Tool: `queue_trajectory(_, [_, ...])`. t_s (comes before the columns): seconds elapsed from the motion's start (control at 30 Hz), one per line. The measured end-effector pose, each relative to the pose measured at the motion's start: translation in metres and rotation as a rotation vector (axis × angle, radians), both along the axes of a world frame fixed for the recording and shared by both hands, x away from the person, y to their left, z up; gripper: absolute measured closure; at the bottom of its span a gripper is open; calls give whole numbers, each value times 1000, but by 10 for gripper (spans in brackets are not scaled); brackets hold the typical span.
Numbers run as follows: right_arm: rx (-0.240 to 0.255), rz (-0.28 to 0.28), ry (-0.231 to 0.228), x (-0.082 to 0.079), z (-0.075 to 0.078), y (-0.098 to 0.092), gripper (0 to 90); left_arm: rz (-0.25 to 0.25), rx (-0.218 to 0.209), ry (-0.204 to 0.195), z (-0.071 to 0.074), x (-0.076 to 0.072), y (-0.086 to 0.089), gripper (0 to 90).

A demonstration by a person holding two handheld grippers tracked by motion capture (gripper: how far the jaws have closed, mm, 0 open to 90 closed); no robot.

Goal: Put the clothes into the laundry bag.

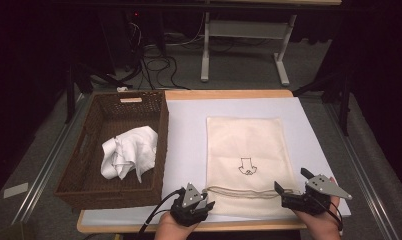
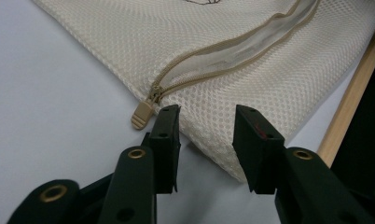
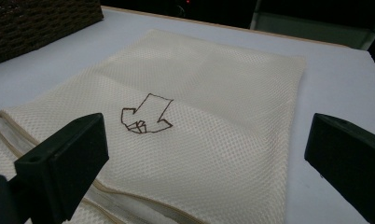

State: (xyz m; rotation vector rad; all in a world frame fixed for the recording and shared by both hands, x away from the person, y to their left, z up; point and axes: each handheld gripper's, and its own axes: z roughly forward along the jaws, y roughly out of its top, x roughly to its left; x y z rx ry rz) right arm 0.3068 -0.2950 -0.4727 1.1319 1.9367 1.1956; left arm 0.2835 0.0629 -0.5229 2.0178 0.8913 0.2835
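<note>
A cream mesh zip bag (image 1: 244,150) lies flat on the white sheet, with a small drawn arrow (image 3: 146,120) on it. Its zipper runs along the near end, and the tan pull tab (image 2: 142,115) rests at the near-left corner. My left gripper (image 1: 205,203) is low at that corner. In the left gripper view its jaws (image 2: 206,135) stand a little apart, straddling the bag's corner (image 2: 213,140) just right of the pull tab, and the pads are not pressing on it. My right gripper (image 1: 291,181) hovers wide open over the bag's near-right part (image 3: 209,140), holding nothing.
A dark wicker basket (image 1: 161,130) stands at the left of the table with a crumpled white cloth (image 1: 129,152) inside. The white sheet (image 1: 189,130) covers the tabletop; the wooden table edge (image 2: 349,102) runs close behind the left gripper.
</note>
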Motion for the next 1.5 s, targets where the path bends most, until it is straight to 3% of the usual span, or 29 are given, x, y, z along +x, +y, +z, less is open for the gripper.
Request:
queue_trajectory(0.5, [-2,-1,0,-1,1,1,0,21,47,-9,-4,-2,-7,722])
queue_trajectory(0.73, [-6,-2,4,-1,0,2,0,5,69,-34,-5,-6,-12,852])
queue_trajectory(1.07, [-2,-5,1,-1,0,0,0,9,73,-40,-3,-5,-11,868])
queue_trajectory(1.5, [1,-12,7,0,0,0,1,98,75,-73,4,8,5,870])
